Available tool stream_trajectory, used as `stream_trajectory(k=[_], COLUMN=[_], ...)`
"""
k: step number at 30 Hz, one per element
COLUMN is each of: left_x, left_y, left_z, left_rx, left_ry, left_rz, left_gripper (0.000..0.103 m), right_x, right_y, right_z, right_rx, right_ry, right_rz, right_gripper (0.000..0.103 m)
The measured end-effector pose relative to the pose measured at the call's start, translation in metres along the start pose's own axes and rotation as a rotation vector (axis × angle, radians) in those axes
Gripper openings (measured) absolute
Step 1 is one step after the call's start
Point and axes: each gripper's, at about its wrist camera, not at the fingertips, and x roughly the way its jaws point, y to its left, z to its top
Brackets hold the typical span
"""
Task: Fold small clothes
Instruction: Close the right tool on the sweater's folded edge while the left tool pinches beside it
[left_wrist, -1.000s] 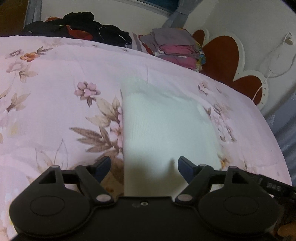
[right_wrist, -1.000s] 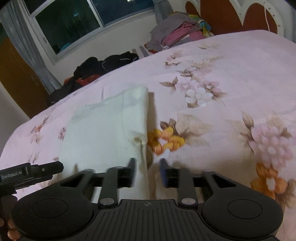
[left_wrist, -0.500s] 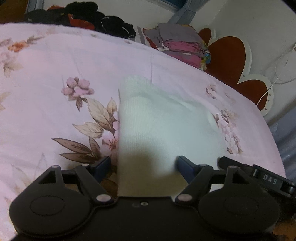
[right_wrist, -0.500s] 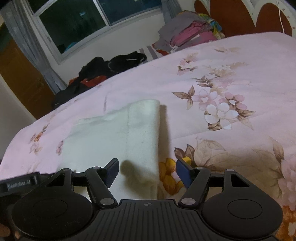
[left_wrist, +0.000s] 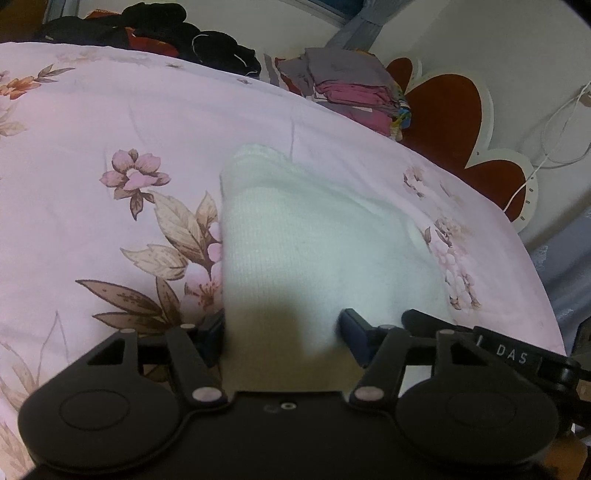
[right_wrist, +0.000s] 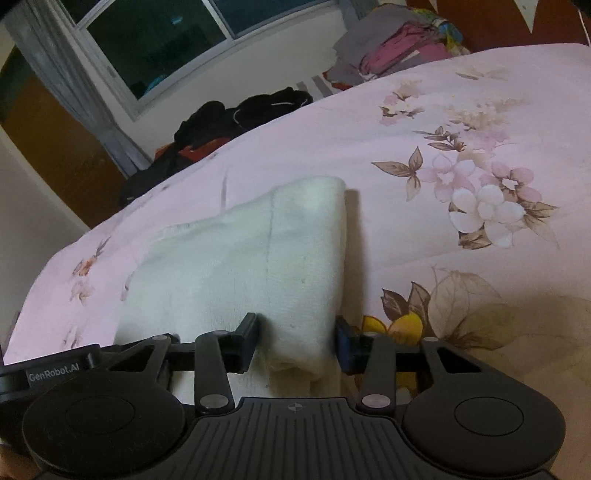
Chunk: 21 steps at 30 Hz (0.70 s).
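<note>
A folded white knit garment (left_wrist: 314, 243) lies on the pink floral bedspread (left_wrist: 110, 155). It also shows in the right wrist view (right_wrist: 258, 258). My left gripper (left_wrist: 282, 334) is open, its jaws astride the garment's near left corner. My right gripper (right_wrist: 295, 339) is open, its jaws astride the garment's near right edge. The right gripper's side shows at the right of the left wrist view (left_wrist: 491, 347). The garment's near edge is hidden under both grippers.
A stack of folded clothes (left_wrist: 351, 85) sits at the far end of the bed by the red and white headboard (left_wrist: 454, 122). A heap of dark clothes (left_wrist: 162, 37) lies beyond the bed's far edge. A window (right_wrist: 177, 40) is behind.
Both grippers moved forward over the garment's near edge. The right gripper went from nearly shut to open, then narrowed a little around the edge. The near edge has lifted slightly.
</note>
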Motion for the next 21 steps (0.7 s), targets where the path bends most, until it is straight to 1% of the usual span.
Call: stream_trajectory(k=[1, 2, 4, 11, 14, 15, 17, 18, 21], left_x=[0.001, 0.001, 0.002, 0.000, -0.001, -0.001, -0.003, -0.003, -0.001], left_y=[0.000, 0.000, 0.000, 0.004, 0.006, 0.007, 0.010, 0.010, 0.007], left_z=[0.000, 0.000, 0.000, 0.002, 0.002, 0.002, 0.002, 0.002, 0.001], left_rx=[-0.001, -0.003, -0.003, -0.016, -0.016, -0.012, -0.010, -0.011, -0.004], left_ry=[0.000, 0.001, 0.001, 0.009, 0.011, 0.010, 0.009, 0.008, 0.005], left_rz=[-0.001, -0.001, -0.001, -0.013, -0.024, -0.028, -0.032, -0.034, -0.022], left_gripper=[0.063, 0.063, 0.063, 0.062, 0.062, 0.061, 0.054, 0.053, 0.052], right_x=[0.000, 0.001, 0.003, 0.004, 0.004, 0.004, 0.003, 0.003, 0.004], right_y=[-0.002, -0.004, -0.007, -0.007, -0.005, -0.004, -0.002, -0.002, -0.001], right_z=[0.000, 0.000, 0.000, 0.001, 0.002, 0.002, 0.002, 0.002, 0.002], right_rx=[0.012, 0.029, 0.062, 0.081, 0.060, 0.051, 0.041, 0.040, 0.038], right_ry=[0.001, 0.000, 0.010, 0.021, 0.020, 0.020, 0.024, 0.027, 0.029], right_rz=[0.004, 0.013, 0.044, 0.092, 0.086, 0.080, 0.071, 0.071, 0.071], right_gripper=[0.043, 0.047, 0.051, 0.052, 0.051, 0.051, 0.047, 0.046, 0.045])
